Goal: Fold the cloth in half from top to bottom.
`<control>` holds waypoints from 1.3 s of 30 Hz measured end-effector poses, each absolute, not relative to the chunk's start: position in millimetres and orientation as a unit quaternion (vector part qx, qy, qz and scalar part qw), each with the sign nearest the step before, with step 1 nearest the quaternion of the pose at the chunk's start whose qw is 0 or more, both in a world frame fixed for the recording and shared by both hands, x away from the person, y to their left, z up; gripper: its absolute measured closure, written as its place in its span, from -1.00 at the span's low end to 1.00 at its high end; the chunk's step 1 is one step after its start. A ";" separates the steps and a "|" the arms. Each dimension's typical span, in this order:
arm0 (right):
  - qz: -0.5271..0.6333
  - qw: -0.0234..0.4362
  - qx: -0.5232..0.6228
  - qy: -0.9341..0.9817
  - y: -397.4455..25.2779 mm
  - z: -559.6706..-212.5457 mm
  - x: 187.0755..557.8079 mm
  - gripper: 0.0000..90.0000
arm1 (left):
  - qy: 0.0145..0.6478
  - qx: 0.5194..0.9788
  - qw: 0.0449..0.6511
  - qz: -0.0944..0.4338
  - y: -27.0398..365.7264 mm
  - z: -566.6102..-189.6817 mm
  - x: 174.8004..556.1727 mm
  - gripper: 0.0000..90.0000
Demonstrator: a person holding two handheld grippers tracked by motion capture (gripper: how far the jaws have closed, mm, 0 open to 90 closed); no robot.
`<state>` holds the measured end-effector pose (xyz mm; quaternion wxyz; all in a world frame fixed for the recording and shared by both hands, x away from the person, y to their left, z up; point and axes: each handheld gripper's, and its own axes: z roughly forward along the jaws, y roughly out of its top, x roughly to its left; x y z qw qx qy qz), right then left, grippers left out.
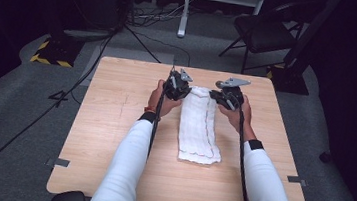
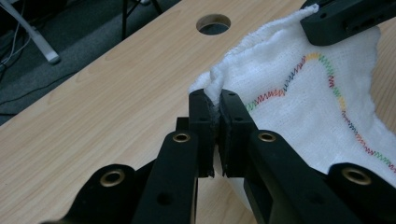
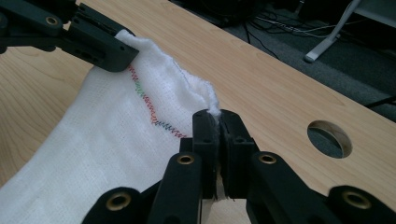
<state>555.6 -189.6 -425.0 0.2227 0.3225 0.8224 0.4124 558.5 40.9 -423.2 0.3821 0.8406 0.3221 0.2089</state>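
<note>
A square light wooden table (image 1: 113, 124) with a round hole (image 2: 213, 24) near its far edge is seen on grey carpet, and a black folding chair (image 1: 264, 34) stands beyond it. On the middle of the table a long white woven cloth (image 1: 197, 127) edged with a wavy line of multicoloured stitching is laid lengthwise, its near end flat on the wood and its far end raised slightly. The fabric is folded into a narrow strip, and the far corners are bunched up where they are gripped. Both forearms in white sleeves are stretched forward from the near edge, with the hands placed either side of the cloth's far end. The left gripper (image 2: 214, 105) is closed tight on the far left corner of the cloth, a tuft of fabric showing between its jaws. The right gripper (image 3: 214, 122) is likewise clamped shut on the far right corner.
</note>
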 end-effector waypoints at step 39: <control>0.445 0.172 0.246 0.844 -211.1 -425.6 492.0 0.92 | 0.224 0.861 0.429 0.155 54.8 -430.2 487.0 0.88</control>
